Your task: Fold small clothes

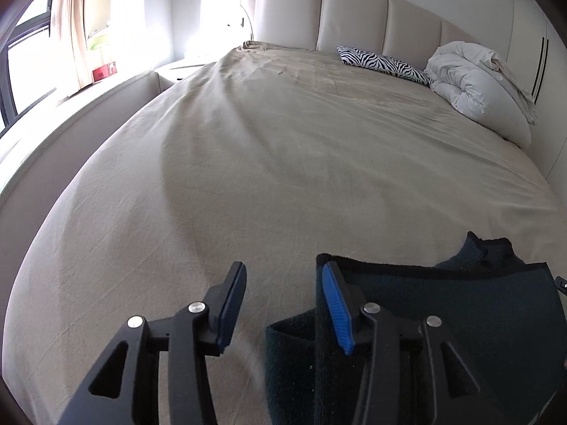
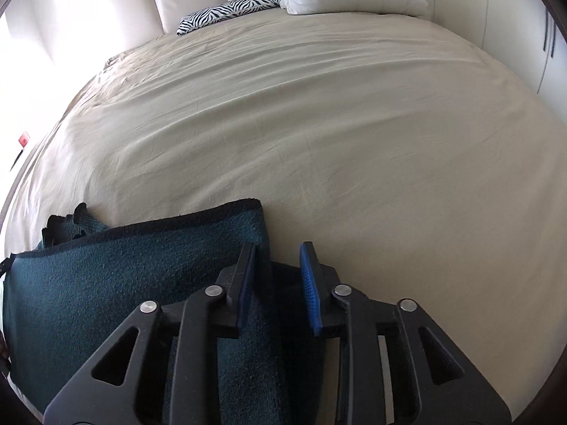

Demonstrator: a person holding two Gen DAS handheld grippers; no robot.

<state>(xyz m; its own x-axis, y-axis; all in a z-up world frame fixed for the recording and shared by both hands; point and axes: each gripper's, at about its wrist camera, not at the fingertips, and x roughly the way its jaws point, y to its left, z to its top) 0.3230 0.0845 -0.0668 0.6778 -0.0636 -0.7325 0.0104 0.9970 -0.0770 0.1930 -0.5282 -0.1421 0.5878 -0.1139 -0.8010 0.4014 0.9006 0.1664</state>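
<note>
A dark teal fleece garment [image 1: 443, 304] with black edging lies at the near edge of the beige bed sheet [image 1: 283, 163]. My left gripper [image 1: 283, 304] is open over the garment's left corner, its right finger above the cloth and its left finger above bare sheet. In the right wrist view the same garment [image 2: 124, 283] fills the lower left. My right gripper [image 2: 276, 283] is open over the garment's right edge, with cloth under and between the fingers. Neither gripper pinches the cloth.
A zebra-print pillow [image 1: 382, 65] and a bunched white duvet [image 1: 478, 81] lie at the head of the bed by the padded headboard [image 1: 354, 21]. A window ledge and curtain [image 1: 67, 35] run along the left. White wardrobe doors [image 2: 531, 35] stand on the right.
</note>
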